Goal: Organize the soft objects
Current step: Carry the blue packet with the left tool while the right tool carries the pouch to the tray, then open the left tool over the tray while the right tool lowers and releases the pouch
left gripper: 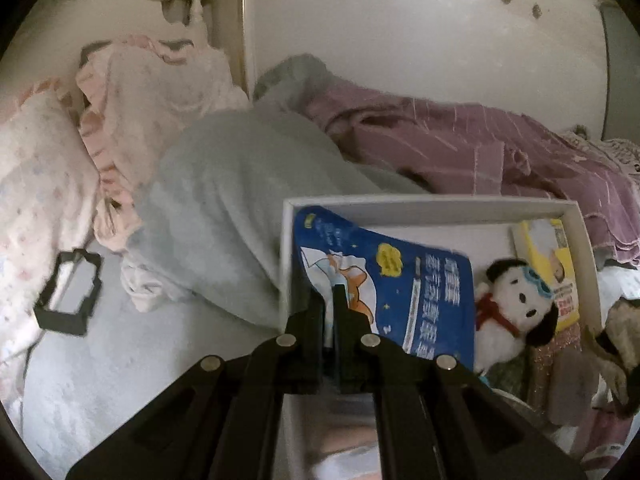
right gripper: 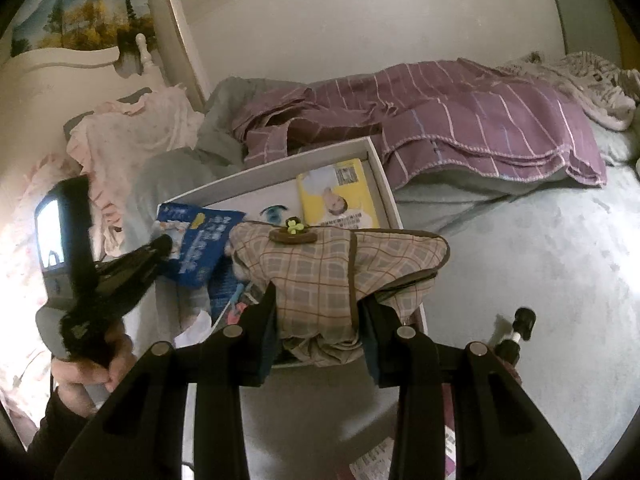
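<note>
Left wrist: left tool (left gripper: 329,304) pinched tight on blue packet (left gripper: 400,280), leaning over white box (left gripper: 432,203) wall on bed; could tip outside on release.

Right wrist: right tool (right gripper: 320,312) clamping plaid pouch (right gripper: 340,264) above box; could crush yellow packet (right gripper: 340,200).

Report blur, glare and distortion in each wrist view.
Left wrist view: soft motion blur across the bedding and blue packet; fisheye bends the white box rim. Right wrist view: sharper; the left gripper is smeared, its screen blown out white.
</note>
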`<state>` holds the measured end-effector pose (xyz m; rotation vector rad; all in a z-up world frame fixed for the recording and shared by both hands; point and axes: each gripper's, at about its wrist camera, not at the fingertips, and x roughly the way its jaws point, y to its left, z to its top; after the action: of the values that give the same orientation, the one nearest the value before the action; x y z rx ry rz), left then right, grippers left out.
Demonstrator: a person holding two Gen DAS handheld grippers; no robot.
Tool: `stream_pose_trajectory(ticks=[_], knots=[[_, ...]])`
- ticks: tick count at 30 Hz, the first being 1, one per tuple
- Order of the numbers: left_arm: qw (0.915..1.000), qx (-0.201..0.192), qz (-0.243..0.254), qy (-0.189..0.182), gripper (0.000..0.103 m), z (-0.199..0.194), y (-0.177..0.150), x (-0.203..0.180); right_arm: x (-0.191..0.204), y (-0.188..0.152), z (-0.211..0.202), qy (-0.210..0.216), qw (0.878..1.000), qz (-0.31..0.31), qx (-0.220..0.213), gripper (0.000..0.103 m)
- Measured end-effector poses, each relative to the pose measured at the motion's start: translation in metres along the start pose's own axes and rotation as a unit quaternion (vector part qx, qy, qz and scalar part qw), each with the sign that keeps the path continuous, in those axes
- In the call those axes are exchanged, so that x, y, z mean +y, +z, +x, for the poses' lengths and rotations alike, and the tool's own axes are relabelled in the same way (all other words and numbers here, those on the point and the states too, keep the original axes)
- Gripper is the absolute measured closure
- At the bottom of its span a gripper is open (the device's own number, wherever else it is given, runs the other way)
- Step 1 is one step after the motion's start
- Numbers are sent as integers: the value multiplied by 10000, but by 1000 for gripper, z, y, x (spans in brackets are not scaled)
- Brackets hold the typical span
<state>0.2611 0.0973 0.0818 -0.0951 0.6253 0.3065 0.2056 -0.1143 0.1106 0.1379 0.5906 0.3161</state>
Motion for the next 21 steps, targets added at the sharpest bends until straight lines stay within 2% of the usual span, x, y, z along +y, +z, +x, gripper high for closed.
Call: stream_pose_trajectory(ticks=[6,9,11,13,14,16,17,19,21], knots=[[9986,413,-12,316,101,8,-29,-7,3,5,1,-23,9999,-123,-84,65],[9985,425,33,337,100,4,-39,-10,7,8,2,53,9997,-230,-117,65],[9985,389,-39,392,96,5,-39,-9,11,11,5,121,9996,-233,-110,65],[9987,380,-202,289,84,4,-39,-5,16,15,7,211,9995,-232,-102,65],[9986,413,-345,6,79,2,-39,-1,19,16,8,243,9993,-245,-107,65],[9956,504,-547,-578,50,-2,-40,4,27,19,9,342,9988,-340,-125,65],[9941,516,-573,-767,45,-7,-41,3,31,19,10,363,9985,-390,-124,65],[9960,310,-488,-682,27,-20,-43,0,41,20,13,405,9977,-538,-117,65],[9979,51,-364,-526,25,-32,-46,-3,48,21,17,439,9966,-682,-121,65]])
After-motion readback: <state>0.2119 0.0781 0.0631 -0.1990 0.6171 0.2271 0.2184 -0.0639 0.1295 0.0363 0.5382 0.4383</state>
